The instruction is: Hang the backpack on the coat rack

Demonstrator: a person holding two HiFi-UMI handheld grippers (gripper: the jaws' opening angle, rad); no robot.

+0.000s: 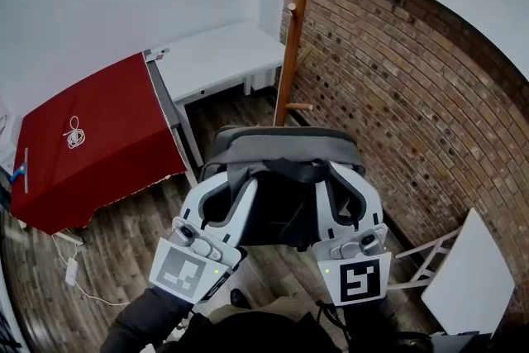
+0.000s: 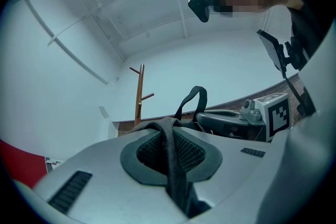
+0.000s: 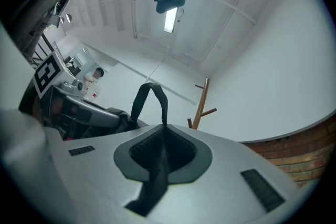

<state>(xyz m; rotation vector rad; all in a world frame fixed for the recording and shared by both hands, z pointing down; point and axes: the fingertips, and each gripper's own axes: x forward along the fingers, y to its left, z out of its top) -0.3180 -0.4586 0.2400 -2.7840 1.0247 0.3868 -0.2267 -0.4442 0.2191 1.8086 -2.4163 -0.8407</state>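
Observation:
I hold a grey and black backpack [image 1: 285, 169] up in front of me between both grippers. My left gripper [image 1: 235, 183] is shut on one black shoulder strap [image 2: 172, 165], which runs between its jaws. On the other strap [image 3: 157, 170] my right gripper [image 1: 334, 179] is shut as well. The backpack's top carry loop [image 2: 193, 98] stands up between the two grippers, and the right gripper view shows the loop [image 3: 149, 96] too. The wooden coat rack [image 1: 295, 21] with side pegs stands just beyond the backpack, against the brick wall. The rack [image 2: 139, 93] shows ahead of the left jaws, and the rack [image 3: 201, 105] ahead of the right jaws.
A brick wall [image 1: 405, 95] curves along the right. A white desk [image 1: 216, 54] stands left of the rack, and a red-covered table [image 1: 99, 136] with a coiled white cable [image 1: 74, 131] lies further left. A white folding stand [image 1: 467, 277] sits at the lower right on the wooden floor.

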